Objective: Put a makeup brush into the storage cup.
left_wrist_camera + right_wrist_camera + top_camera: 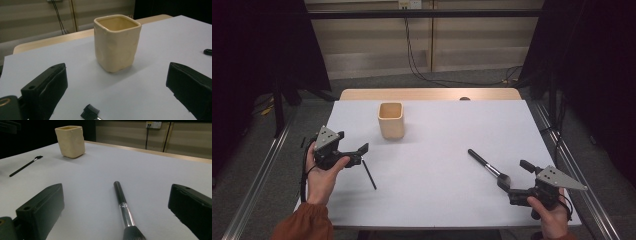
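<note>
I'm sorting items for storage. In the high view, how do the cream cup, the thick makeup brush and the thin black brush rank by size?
1. cream cup, bulkiest.
2. thick makeup brush.
3. thin black brush, slimmest.
The two brushes look about alike in length.

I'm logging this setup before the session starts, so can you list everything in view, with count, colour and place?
Cup: one, cream, squarish, upright on the far left-centre of the table.
Thin brush: one, black, lying flat just ahead of the left gripper.
Thick brush: one, black handle with silver ferrule, lying flat, bristles toward the right gripper.
Table: one, white sheet over a wooden top.
Cables: black, on the floor beyond the table.
Left gripper: one, black, open, at the left edge.
Right gripper: one, black, open, near right corner.
Hands: two, each holding a gripper.
</note>
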The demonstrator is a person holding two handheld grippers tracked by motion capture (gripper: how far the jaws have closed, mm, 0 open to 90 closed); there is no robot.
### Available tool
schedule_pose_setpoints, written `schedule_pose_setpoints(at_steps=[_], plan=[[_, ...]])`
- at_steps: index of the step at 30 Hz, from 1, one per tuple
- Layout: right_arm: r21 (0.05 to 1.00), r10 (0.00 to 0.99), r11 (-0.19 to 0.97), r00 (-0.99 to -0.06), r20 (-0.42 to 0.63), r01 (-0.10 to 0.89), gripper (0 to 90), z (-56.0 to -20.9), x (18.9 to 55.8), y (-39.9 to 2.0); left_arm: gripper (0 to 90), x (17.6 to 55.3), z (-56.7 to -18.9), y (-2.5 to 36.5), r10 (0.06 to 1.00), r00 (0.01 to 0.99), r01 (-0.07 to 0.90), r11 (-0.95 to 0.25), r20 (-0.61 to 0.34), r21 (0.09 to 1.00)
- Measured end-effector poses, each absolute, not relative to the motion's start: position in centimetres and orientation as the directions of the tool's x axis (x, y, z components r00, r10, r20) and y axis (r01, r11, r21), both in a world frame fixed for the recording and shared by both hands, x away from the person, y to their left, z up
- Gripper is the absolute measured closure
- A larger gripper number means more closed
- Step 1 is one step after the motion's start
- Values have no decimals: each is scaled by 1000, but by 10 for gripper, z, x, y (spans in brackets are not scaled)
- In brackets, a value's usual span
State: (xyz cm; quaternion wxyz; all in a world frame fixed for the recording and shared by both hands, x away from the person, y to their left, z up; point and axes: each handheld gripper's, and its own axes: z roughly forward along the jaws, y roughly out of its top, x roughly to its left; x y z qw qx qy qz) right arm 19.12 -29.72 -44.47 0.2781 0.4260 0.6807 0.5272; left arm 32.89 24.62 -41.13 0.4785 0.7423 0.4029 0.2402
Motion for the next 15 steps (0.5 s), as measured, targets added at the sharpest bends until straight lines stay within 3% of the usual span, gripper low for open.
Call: schedule_pose_setpoints(at_steps=[11,15], plan=[[953,870,81,-488,75,292,0,-445,192,-296,57,340,-407,247,847,530,479,-270,-31,835],[952,870,80,-488,78,295,0,-446,192,-297,73,347,-406,246,844,536,557,-324,-32,765]])
